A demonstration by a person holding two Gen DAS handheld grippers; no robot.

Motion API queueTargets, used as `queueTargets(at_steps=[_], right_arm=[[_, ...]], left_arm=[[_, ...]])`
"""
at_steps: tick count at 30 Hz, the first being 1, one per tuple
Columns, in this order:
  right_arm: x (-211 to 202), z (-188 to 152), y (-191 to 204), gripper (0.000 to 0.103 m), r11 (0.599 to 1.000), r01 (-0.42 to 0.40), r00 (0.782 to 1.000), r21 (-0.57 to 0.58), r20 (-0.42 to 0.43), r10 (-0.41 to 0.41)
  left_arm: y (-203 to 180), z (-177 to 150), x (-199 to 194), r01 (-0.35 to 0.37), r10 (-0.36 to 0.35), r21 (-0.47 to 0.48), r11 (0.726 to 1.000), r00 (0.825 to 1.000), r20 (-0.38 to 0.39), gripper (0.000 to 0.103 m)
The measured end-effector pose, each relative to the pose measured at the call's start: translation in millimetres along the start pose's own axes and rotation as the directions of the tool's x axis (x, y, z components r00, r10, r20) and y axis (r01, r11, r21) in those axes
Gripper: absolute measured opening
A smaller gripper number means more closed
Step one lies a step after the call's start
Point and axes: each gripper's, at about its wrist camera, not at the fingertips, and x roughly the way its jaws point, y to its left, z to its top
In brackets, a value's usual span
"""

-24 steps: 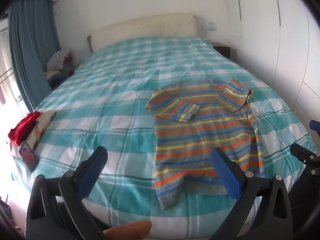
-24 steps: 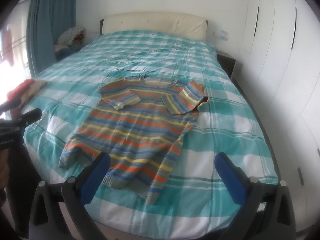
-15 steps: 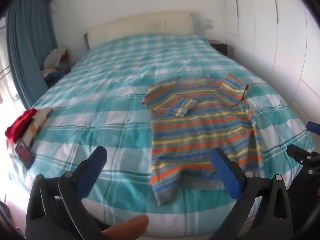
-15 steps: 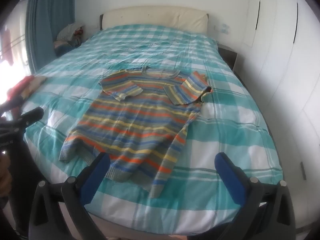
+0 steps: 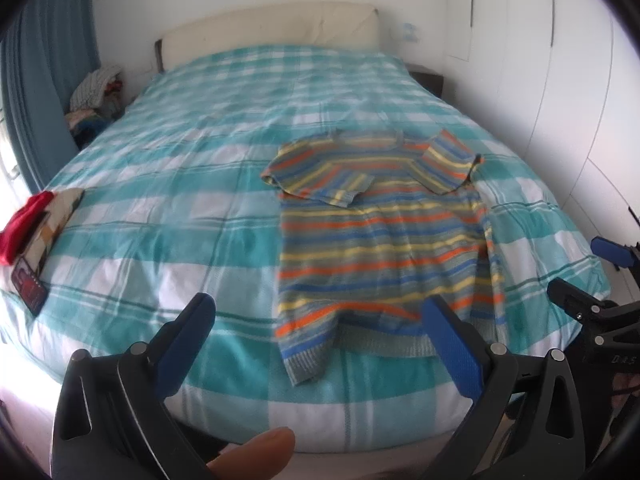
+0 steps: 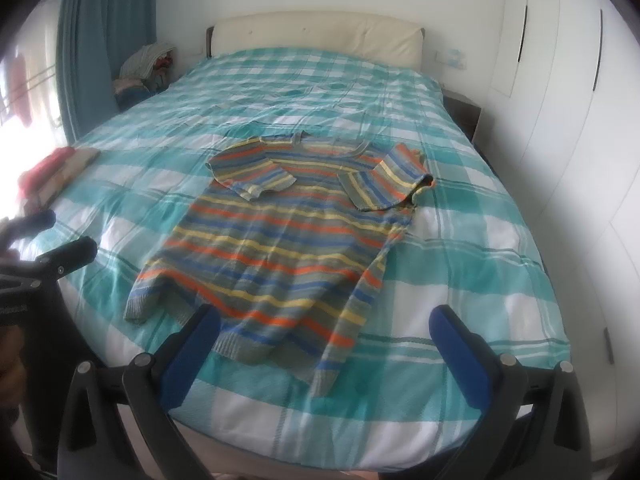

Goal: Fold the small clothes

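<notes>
Sweater point(image 5: 380, 236) lay flat on the bed point(image 5: 168, 216), near its foot edge, with nothing on top of it. A small pile of folded clothes point(image 5: 36, 224), red on top, sat at the bed's left edge, well apart from it. A blue curtain point(image 6: 100, 36) hung by the window, a heap of laundry point(image 6: 146, 64) lay beside the headboard point(image 6: 316, 34), and white wardrobe doors point(image 6: 560, 80) lined the right wall. Only the left wrist view showed a fingertip point(image 5: 256, 454) at the bottom and the right gripper point(image 5: 588, 272) at its edge. The sweater was striped orange, yellow, blue and grey, both sleeves folded in across the chest, the hem rumpled. The left gripper point(image 5: 320, 324) and right gripper point(image 6: 324, 332) had their fingers wide apart, holding nothing, above the hem.
</notes>
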Motion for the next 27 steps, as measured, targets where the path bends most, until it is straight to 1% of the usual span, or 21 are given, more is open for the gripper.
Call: queueTargets(at_steps=[4,9,19,27], right_arm=[[2.3,-1.4,-0.2,0.103,1.000,0.002,1.000,0.001,-0.007,-0.002],[4.0,-1.7,-1.3,0.103,1.000,0.005,1.000,0.010,-0.012,-0.005],[-1.0,1.5,0.6,0.103,1.000,-0.002,1.000,0.004,0.008,0.002],[2.7,-0.7,1.3,0.103,1.000,-0.003,1.000,0.004,-0.013,0.003]], left_arm=[[-0.7,-3.4,3.5,-0.051,0.052,0.020,0.998,0.999,-0.006,0.103],[-0.3,-5.8,5.8,-0.043,0.043,0.018,0.999,0.999,-0.031,0.103],[9.1,-5.3,9.6,-0.081,0.081,-0.006,0.997,0.996,-0.040,0.103],[14.7,-5.5,12.8,-0.093,0.092,-0.014,0.996,0.994,-0.053,0.103]])
